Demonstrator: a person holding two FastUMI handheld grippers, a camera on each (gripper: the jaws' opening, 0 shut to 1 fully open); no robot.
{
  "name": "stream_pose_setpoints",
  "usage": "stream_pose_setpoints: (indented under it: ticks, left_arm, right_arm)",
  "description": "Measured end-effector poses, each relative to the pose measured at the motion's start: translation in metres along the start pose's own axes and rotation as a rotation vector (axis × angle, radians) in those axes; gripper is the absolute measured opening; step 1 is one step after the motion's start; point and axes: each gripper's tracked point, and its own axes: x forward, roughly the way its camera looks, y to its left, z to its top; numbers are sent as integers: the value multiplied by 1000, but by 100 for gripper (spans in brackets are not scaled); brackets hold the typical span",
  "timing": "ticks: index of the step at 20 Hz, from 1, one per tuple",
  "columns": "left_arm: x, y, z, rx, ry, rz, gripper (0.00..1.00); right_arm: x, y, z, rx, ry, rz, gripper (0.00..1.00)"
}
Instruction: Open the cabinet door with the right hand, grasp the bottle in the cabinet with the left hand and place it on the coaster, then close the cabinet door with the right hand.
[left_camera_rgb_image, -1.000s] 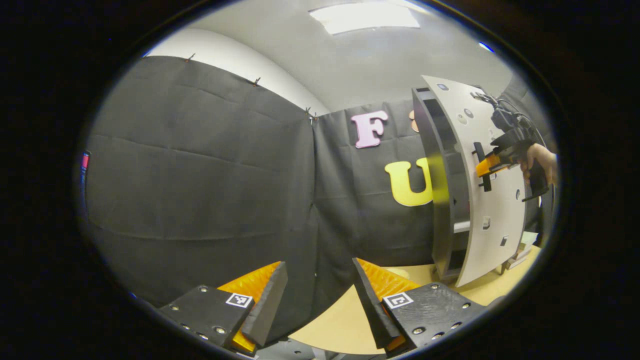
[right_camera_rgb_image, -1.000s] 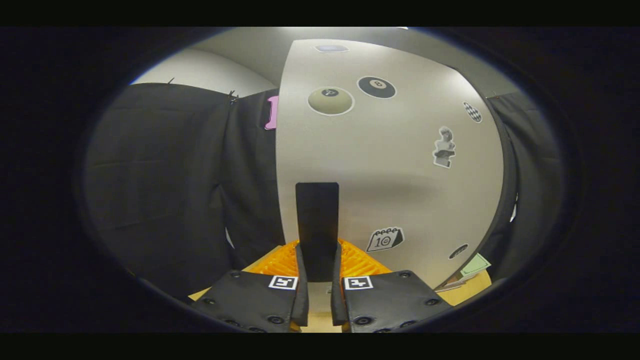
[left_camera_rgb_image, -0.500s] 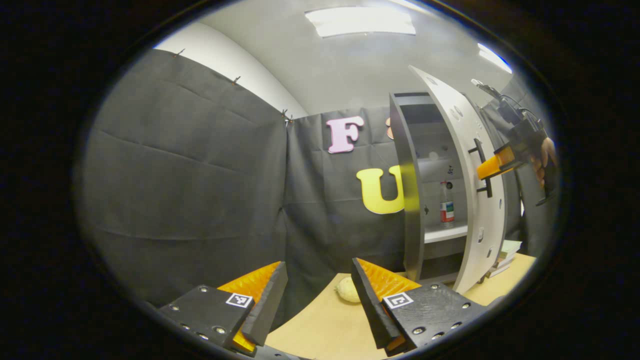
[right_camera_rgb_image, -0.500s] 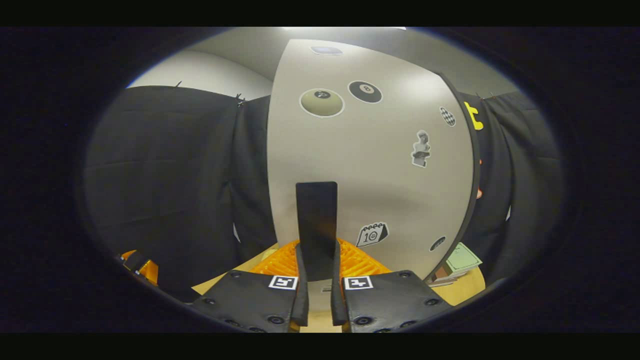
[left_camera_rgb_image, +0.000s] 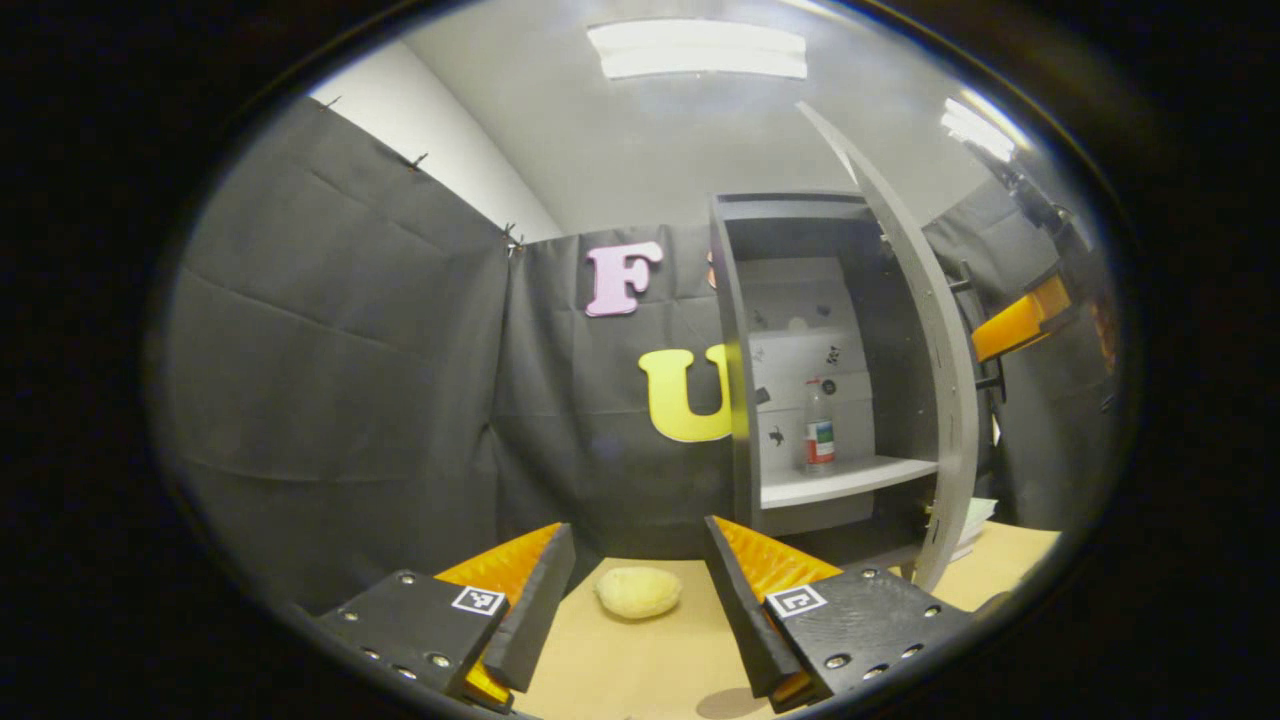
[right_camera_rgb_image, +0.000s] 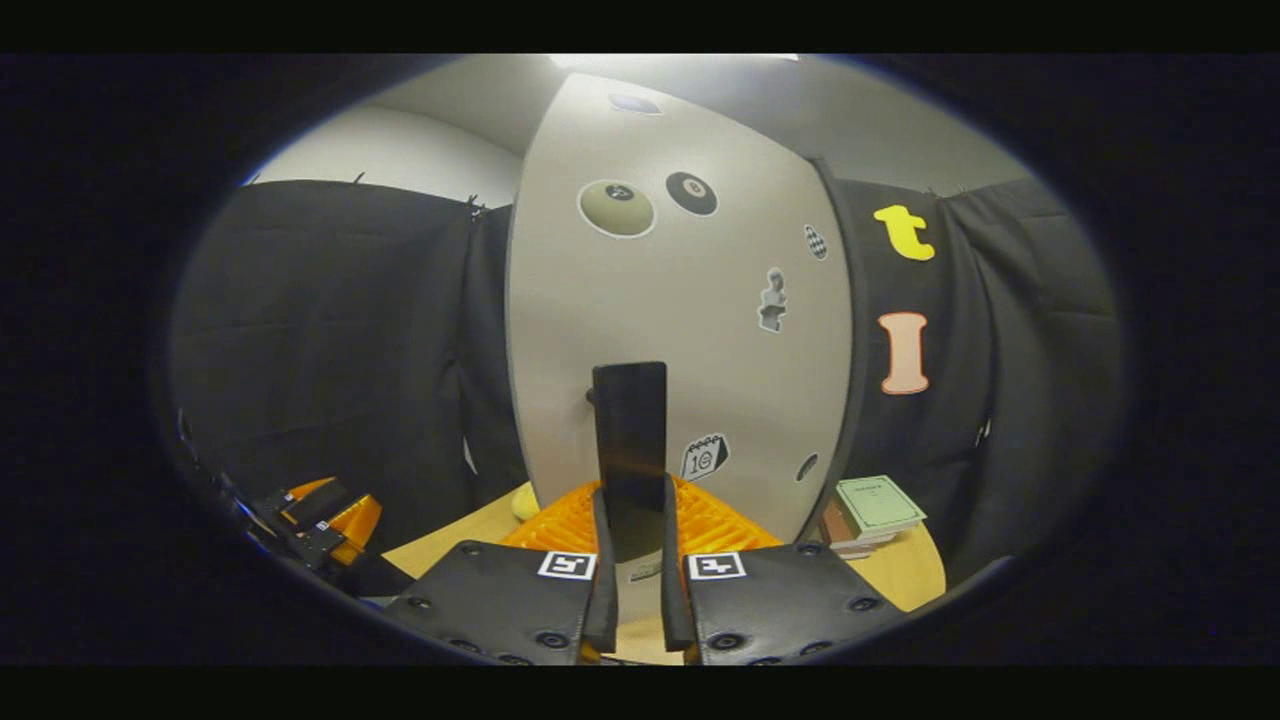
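Left gripper view. The left tool (left_camera_rgb_image: 640, 590) hangs wide, nothing between its fingers, low over the tabletop (left_camera_rgb_image: 650, 670). The door (left_camera_rgb_image: 925, 360) stands swung out, so step one looks essentially done. The cabinet (left_camera_rgb_image: 735, 370) is ahead and to the right of this tool, its inside exposed. The bottle (left_camera_rgb_image: 819, 427) stands upright on the shelf (left_camera_rgb_image: 845, 480), well apart from the tool, higher than the fingers and right of their line. Grasp not yet begun. A pale rounded object (left_camera_rgb_image: 638, 591) lies on the tabletop just ahead, between the fingers' lines; I cannot tell whether it is the coaster. The right tool (left_camera_rgb_image: 1020, 325) appears beyond the door's outer face, at handle height.

Right gripper view. The right tool (right_camera_rgb_image: 632, 560) is narrow, both fingers pressing on the dark handle (right_camera_rgb_image: 630, 440), which rises straight ahead of it from the door's stickered face. A stack of books (right_camera_rgb_image: 870, 510) sits low to the right on the tabletop. The left tool shows far down to the left.

Remaining, by my judgement: reach in with the left tool, take the bottle, set it on the coaster, then push the door shut with the right. The bottle's narrow, tall shape suggests it could tip if nudged.
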Motion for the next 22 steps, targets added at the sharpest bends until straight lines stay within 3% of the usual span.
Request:
stream_pose_setpoints:
  ticks: [5,7,19,22]
  left_arm:
    - [5,-60,1,-6,5,-88,77]
    - [6,-78,1,-13,12,-111,82]
    - [-17,-133,12,9,1,-152,79]
    - [-20,-148,15,24,-5,-156,79]
  right_arm:
    - [-15,-18,-3,23,7,-26,18]
    - [-21,-26,-4,25,6,-46,18]
    - [-33,-84,-4,8,-23,-211,20]
    - [-35,-103,-2,38,-43,-245,7]
